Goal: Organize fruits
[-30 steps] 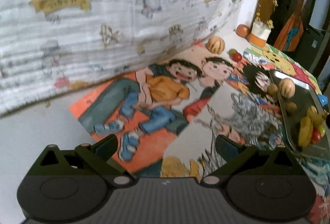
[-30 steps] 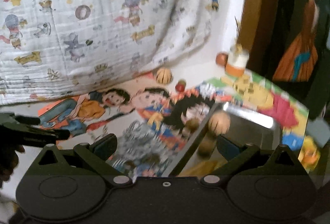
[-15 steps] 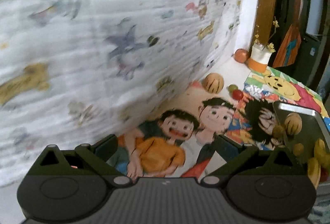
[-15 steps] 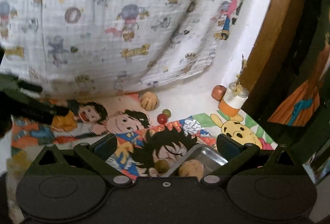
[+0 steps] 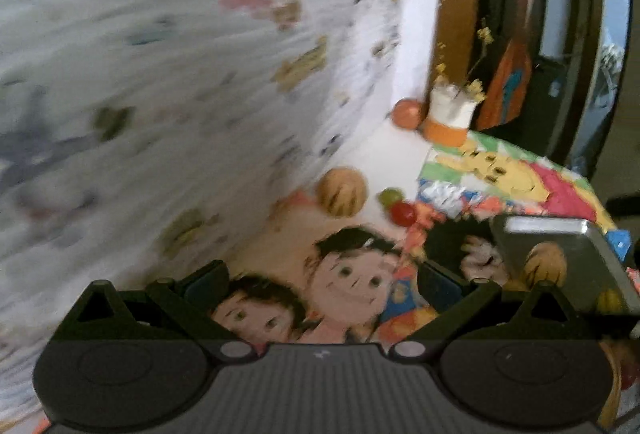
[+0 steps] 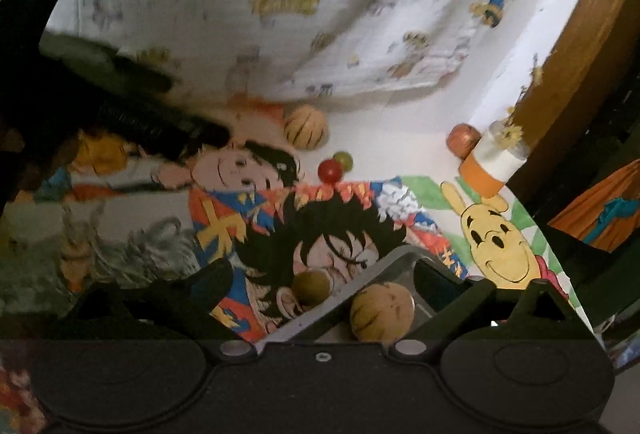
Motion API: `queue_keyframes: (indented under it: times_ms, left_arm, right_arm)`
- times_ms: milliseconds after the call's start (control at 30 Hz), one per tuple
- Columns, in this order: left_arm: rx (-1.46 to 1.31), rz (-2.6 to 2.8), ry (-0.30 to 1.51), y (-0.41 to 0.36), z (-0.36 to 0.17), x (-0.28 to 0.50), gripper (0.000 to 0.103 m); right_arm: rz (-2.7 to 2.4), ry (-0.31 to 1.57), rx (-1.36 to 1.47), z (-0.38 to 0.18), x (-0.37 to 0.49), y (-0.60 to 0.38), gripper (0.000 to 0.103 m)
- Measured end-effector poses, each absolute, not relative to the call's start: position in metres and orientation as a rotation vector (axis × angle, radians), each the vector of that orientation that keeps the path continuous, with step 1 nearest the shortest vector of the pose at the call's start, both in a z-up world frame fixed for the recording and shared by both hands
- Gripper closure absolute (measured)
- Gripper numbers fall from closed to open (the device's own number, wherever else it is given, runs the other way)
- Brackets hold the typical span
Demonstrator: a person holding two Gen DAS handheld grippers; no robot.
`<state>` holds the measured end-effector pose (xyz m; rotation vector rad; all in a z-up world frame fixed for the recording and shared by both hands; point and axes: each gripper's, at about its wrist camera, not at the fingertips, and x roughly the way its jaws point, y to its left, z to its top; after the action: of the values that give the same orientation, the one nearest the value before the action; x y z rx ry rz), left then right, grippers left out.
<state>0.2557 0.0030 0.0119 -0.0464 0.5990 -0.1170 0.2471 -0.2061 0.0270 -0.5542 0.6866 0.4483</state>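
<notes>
Tray [image 6: 384, 266] holds a striped melon [image 6: 382, 310]; right claw [image 6: 324, 284] closing on nothing, left claw [image 5: 322, 284] wide.

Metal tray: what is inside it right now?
One striped yellow melon sits in the metal tray. The left view adds something yellow further in. The claw bodies cover the rest of the tray, so any other fruit is hidden.

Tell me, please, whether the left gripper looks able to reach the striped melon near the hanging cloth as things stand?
Probably yes: the left gripper is open and empty, and nothing stands between it and the striped melon.
</notes>
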Motion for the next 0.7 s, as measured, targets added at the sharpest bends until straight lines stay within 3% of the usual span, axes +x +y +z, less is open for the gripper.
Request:
queue_keyframes:
  times_ms: [233,567,700]
  left_arm:
    - [-0.079,-0.239,0.522,-0.018,0.0,0.291,0.0]
    - [-0.007,-0.308,0.555,-0.051,-0.024,0.333,0.001]
    - [0.001,-0.326,0.577,-0.06,-0.034,0.343,0.007]
  right_arm:
    - [0.457,0.728,-0.533,0.005,0.265,-0.209,0.02]
    - [0.492,0.765,-0.565,-0.001,0.274,-0.205,0.043]
    - [0.518,0.794,-0.599,-0.005,0.279,-0.2,0.05]
